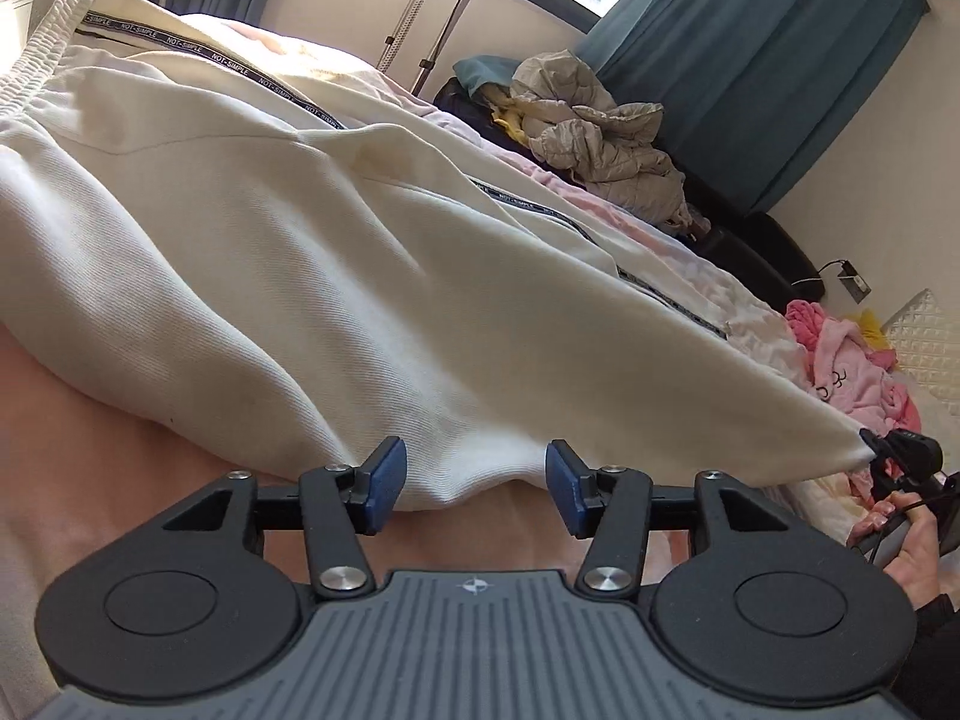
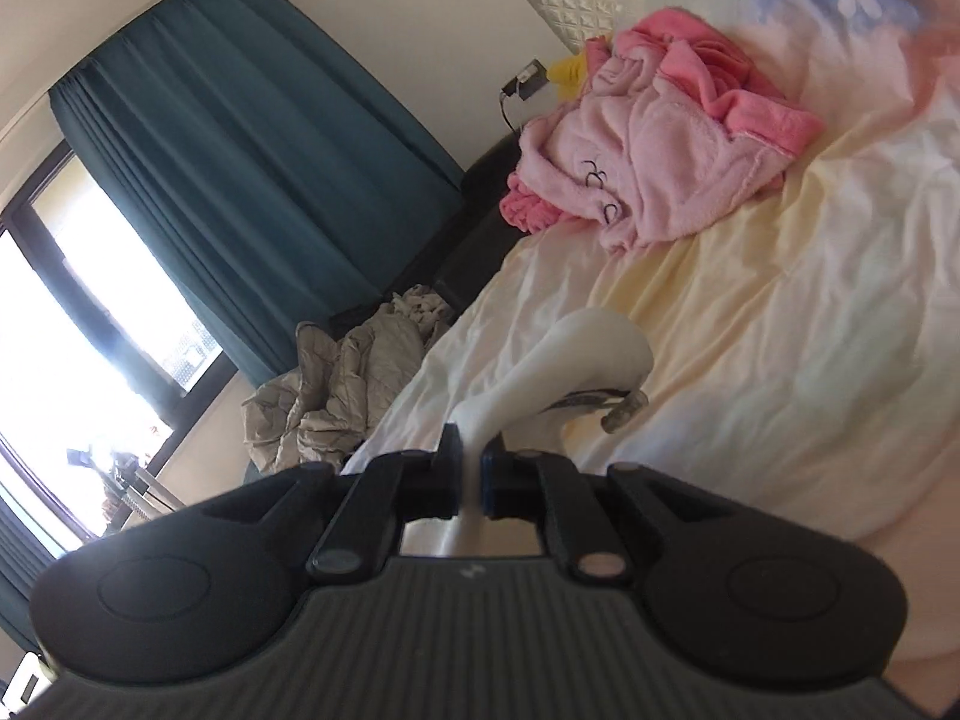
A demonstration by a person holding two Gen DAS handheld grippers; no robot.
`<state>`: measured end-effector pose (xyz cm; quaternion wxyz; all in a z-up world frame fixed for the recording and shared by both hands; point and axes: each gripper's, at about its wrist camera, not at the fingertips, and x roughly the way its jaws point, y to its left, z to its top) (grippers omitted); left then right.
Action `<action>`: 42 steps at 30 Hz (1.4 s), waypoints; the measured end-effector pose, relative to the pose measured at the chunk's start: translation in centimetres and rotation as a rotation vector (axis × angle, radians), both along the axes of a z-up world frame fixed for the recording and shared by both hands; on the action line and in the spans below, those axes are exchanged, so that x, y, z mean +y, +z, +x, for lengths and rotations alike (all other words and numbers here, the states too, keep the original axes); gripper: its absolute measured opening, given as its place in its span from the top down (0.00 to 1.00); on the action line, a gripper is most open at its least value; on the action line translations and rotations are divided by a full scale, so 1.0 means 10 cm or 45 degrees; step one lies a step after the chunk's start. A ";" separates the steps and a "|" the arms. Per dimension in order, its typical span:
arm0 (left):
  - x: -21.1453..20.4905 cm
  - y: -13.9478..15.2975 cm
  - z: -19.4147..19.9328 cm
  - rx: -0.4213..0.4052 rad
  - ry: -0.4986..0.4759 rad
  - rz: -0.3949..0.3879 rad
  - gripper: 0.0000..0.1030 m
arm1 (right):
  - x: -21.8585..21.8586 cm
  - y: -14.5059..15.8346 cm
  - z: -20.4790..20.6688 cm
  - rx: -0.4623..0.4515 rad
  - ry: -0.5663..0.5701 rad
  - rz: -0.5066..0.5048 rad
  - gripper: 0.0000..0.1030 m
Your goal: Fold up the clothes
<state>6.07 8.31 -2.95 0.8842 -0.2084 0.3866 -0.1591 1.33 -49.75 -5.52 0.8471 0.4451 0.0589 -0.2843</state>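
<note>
Spreading across the bed (image 1: 90,480), a pair of cream-white trousers (image 1: 270,252) is seen in the left wrist view, with the elastic waistband at the far left and a dark printed stripe (image 1: 288,96) running down the side of the leg. The left claw (image 1: 474,489) is held released, its blue pads (image 1: 384,477) set apart just at the near edge of the cloth, and nothing is gripped between them. At the right edge of that view the stretched end of a trouser leg is pinched by the right claw (image 1: 873,450), which is held in the person's right hand (image 1: 900,540). In the right wrist view the right claw (image 2: 471,474) is shown clenched on a thin fold of the white cloth (image 2: 576,360), which is drawn up off the pale sheet (image 2: 750,360) and curves away from the jaws. A pink fleece garment (image 2: 648,168) is piled at the far end of the bed, well apart from the trousers. A beige quilted jacket (image 2: 336,384) is heaped beside the bed, below a teal curtain (image 2: 240,168) and a bright window (image 2: 72,312).
</note>
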 end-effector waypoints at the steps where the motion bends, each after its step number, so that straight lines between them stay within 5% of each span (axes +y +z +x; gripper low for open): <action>1: 0.12 0.03 -0.04 0.010 0.041 -0.051 0.43 | -0.04 -0.07 -0.02 0.036 0.002 0.065 0.93; 5: 0.64 0.09 -0.14 0.053 0.243 -0.227 0.37 | -0.05 -0.24 -0.07 0.105 0.031 0.226 0.93; 14: 1.69 -0.25 -0.09 0.352 0.714 -0.636 0.34 | 0.03 -0.25 -0.14 0.113 0.091 0.315 0.87; 16: 1.78 -0.33 0.02 0.370 0.749 -0.709 0.34 | 0.01 -0.26 -0.14 0.107 0.086 0.331 0.84; 18: 1.82 -0.38 0.16 0.365 0.771 -0.777 0.34 | 0.00 -0.28 -0.09 0.101 0.088 0.340 0.68; 27: 1.93 -0.50 0.53 0.310 0.833 -0.780 0.38 | -0.05 -0.46 0.09 0.075 0.059 0.367 0.64; 29: 1.97 -0.48 0.54 0.273 0.867 -0.744 0.61 | -0.08 -0.47 0.10 0.056 0.041 0.350 0.67; 32: 2.00 -0.41 0.53 0.229 0.869 -0.728 0.87 | -0.09 -0.45 0.12 0.037 0.033 0.297 0.87; 42: 2.38 0.34 0.12 0.031 0.898 -0.708 0.89 | 0.13 0.08 -0.11 -0.109 -0.002 0.031 0.95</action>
